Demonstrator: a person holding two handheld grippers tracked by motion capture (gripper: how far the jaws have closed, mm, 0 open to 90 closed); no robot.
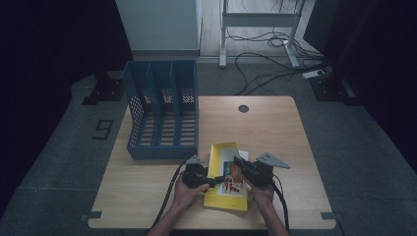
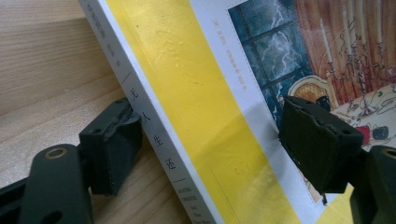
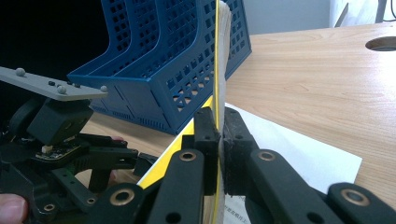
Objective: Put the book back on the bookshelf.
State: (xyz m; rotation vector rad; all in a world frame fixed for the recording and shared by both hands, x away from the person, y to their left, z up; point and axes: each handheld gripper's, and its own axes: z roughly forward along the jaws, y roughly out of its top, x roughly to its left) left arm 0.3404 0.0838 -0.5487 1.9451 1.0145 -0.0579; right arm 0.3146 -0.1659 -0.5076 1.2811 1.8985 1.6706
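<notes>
Book (image 1: 227, 173) with a yellow cover is lying on the table (image 1: 275, 132) near me, beside the blue file rack (image 1: 162, 110). I am pinching its lifted front cover edge in my right gripper (image 3: 218, 140); my left gripper (image 2: 205, 140) is straddling the spine, spread, not pressing. Looks light, fairly stiff, glossy, so likely slippery; gripping near the spine seems safest. Spine shows Chinese characters, 无人生还.
</notes>
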